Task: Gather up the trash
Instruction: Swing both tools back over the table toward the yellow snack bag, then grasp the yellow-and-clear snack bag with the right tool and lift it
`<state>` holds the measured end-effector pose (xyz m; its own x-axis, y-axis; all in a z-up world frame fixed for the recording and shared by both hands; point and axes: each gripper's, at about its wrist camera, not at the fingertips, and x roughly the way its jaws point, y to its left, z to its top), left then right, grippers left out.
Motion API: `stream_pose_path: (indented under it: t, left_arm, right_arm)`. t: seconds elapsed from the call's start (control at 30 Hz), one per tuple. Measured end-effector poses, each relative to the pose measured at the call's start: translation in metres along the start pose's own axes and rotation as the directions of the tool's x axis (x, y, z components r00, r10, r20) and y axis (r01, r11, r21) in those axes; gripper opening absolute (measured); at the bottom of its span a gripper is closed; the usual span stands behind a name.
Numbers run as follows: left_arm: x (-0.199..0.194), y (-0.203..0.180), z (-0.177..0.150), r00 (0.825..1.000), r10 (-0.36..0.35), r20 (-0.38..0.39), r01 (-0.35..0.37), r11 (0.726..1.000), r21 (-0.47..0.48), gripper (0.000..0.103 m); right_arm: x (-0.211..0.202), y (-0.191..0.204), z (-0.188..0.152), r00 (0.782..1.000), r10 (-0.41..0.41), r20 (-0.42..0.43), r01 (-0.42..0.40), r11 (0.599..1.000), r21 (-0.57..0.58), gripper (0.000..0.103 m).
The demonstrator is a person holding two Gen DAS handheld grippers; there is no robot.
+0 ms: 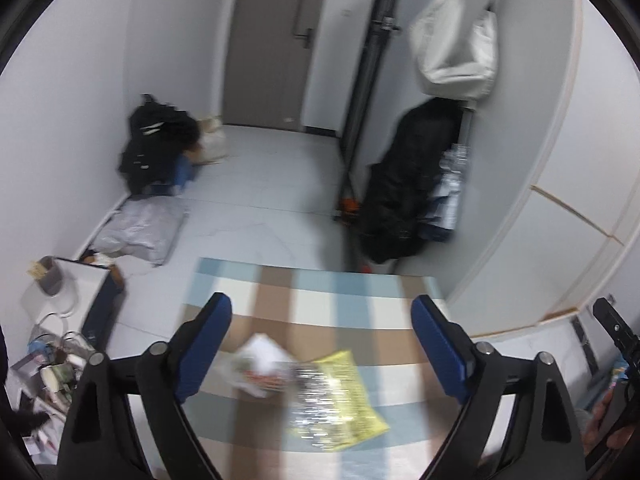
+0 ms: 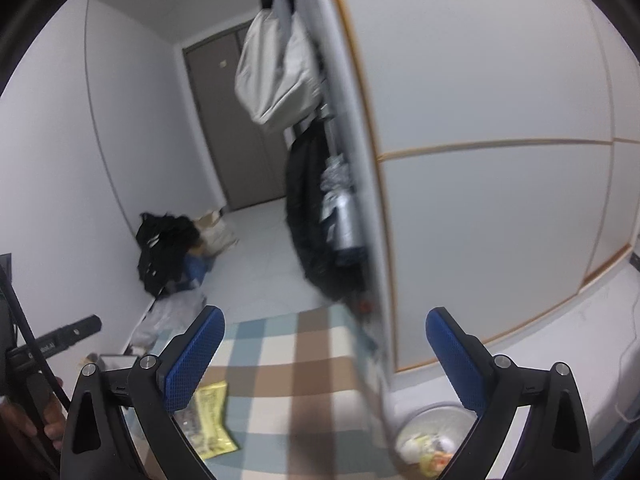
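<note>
no brand or print can be read: the yellow wrapper (image 1: 340, 396) is blurred and its lettering is only specks. it lies on the checked table (image 1: 320, 292), touching a crumpled white wrapper (image 1: 260, 364) at its 10 o'clock, both between the blue pads of the left gripper (image 1: 322, 344), whose jaws stand wide apart and hold nothing. the right gripper (image 2: 324, 356) is likewise spread, gripping nothing; the yellow wrapper shows at 8 o'clock in its view, partly behind the left pad. only the right wrist view shows the waste bin (image 2: 430, 436) on the floor at 5 o'clock, with scraps inside, its near side cut off by a finger. only the left wrist view shows the cluttered shelf (image 1: 52, 368) at 8 o'clock; its contents are too smeared to name. the black bag (image 1: 160, 148) sits by the grey door (image 1: 272, 40) in both.
</note>
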<state>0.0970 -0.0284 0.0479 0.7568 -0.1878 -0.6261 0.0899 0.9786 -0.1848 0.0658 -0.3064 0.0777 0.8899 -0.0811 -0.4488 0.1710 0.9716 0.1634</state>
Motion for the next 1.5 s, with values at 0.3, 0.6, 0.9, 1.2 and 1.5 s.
stream_pose_path:
  t: [0.3, 0.6, 0.9, 1.2, 1.5]
  left_arm:
    - [0.009, 0.066, -0.013, 0.998, 0.056, 0.034, -0.051, 0.990, -0.131, 0.090]
    - [0.011, 0.111, -0.021, 0.994, 0.098, 0.042, -0.087, 0.975, -0.206, 0.090]
    - [0.016, 0.137, -0.022, 0.996, 0.092, 0.001, -0.089, 0.958, -0.272, 0.090]
    - [0.019, 0.150, -0.023, 0.997, 0.072, -0.033, -0.078, 0.945, -0.318, 0.090]
    - [0.027, 0.147, -0.024, 0.995, 0.075, -0.064, -0.092, 0.947, -0.307, 0.090]
  right_arm:
    - [0.058, 0.085, -0.039, 0.983, 0.085, -0.161, -0.111, 0.981, -0.162, 0.102]
    - [0.109, 0.141, -0.080, 0.940, 0.110, -0.324, -0.193, 0.952, -0.236, 0.102]
    - [0.172, 0.165, -0.122, 0.851, 0.051, -0.523, -0.204, 0.950, -0.238, 0.102]
    - [0.206, 0.195, -0.166, 0.788, 0.024, -0.615, -0.244, 0.930, -0.276, 0.100]
    - [0.211, 0.198, -0.176, 0.805, -0.029, -0.593, -0.210, 0.920, -0.330, 0.075]
